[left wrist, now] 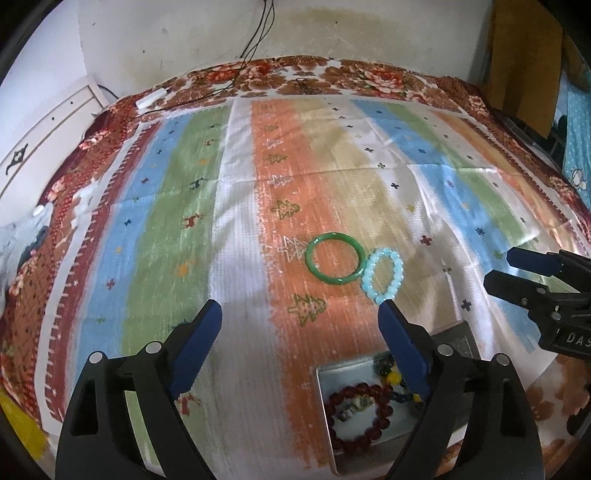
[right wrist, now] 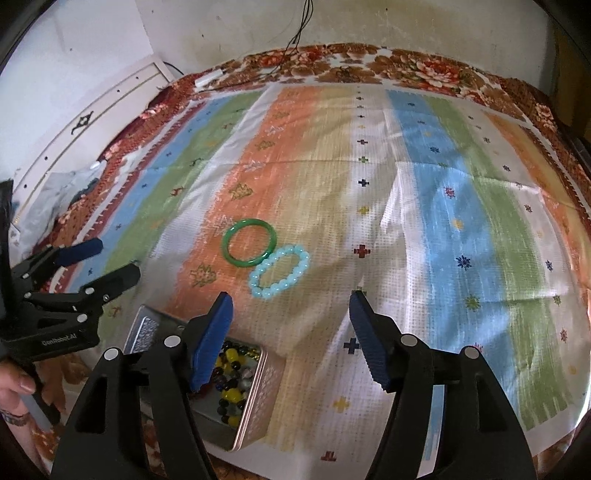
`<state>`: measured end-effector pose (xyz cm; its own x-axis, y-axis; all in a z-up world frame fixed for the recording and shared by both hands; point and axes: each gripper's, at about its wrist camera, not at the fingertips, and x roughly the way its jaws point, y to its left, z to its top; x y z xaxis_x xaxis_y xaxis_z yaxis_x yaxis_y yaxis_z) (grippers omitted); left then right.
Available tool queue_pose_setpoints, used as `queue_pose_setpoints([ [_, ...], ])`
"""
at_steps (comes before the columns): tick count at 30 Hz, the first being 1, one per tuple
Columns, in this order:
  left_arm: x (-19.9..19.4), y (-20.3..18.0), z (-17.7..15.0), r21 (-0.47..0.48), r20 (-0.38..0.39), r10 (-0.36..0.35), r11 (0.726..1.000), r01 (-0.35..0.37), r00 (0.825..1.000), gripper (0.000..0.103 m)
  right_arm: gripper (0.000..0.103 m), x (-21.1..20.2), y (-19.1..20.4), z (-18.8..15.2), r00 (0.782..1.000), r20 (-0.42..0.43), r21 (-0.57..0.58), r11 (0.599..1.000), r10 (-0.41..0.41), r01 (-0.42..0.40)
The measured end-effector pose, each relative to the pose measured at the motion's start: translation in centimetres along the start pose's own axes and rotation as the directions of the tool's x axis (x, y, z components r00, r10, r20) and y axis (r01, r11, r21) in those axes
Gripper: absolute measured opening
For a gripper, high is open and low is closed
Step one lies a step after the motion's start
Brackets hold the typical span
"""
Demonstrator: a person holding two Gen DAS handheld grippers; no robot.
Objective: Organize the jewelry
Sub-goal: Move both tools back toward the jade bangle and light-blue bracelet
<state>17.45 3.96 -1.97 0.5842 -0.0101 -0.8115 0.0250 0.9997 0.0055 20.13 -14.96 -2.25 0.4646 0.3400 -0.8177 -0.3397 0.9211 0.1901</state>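
A striped cloth [left wrist: 236, 229] in blue, green, white and orange bands covers the bed, with a red floral spread [left wrist: 332, 75] showing round its border and a stained pale wall [left wrist: 184, 33] rising behind. My left gripper [left wrist: 301, 314] hangs over the cloth with its blue pads spread wide and nothing between them; my right gripper [right wrist: 291, 304] is likewise parted and empty. Ahead of both tools the cloth lies open and flat right up to the far border, where a black cable [left wrist: 255, 44] trails down the wall. Just beyond my fingertips lie a smooth green bangle [right wrist: 249, 245] and a pale blue bead bracelet [right wrist: 279, 271], flat on the orange and beige bands, side by side and touching or nearly so. Below my grippers sits an open metal tin [right wrist: 258, 398], holding a dark red bead bracelet [left wrist: 356, 417] and a heap of yellow and dark beads [right wrist: 232, 373]. At the left edge a white cabinet [left wrist: 44, 125] stands against the bed.
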Motion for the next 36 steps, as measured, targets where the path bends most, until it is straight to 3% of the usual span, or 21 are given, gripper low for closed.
queue_pose_setpoints([
  [10, 2.7, 0.7, 2.0, -0.012, -0.04, 0.022, 1.0, -0.022, 0.999, 0.086, 0.065, 2.2, -0.1, 1.6, 0.999, -0.003, -0.014, 0.999, -0.038, 0.038],
  [22, 4.7, -0.1, 3.8, 0.02, -0.048, 0.024, 1.0, -0.023, 0.999, 0.088, 0.065, 5.0, 0.4, 2.7, 0.996, -0.07, -0.046, 0.998, -0.047, 0.044],
  [36, 9.7, -0.3, 5.4, 0.002, -0.16, -0.019, 1.0, 0.02, 0.987, 0.088, 0.065, 8.8, -0.9, 3.6, 0.986, -0.167, -0.003, 1.0, -0.022, 0.022],
])
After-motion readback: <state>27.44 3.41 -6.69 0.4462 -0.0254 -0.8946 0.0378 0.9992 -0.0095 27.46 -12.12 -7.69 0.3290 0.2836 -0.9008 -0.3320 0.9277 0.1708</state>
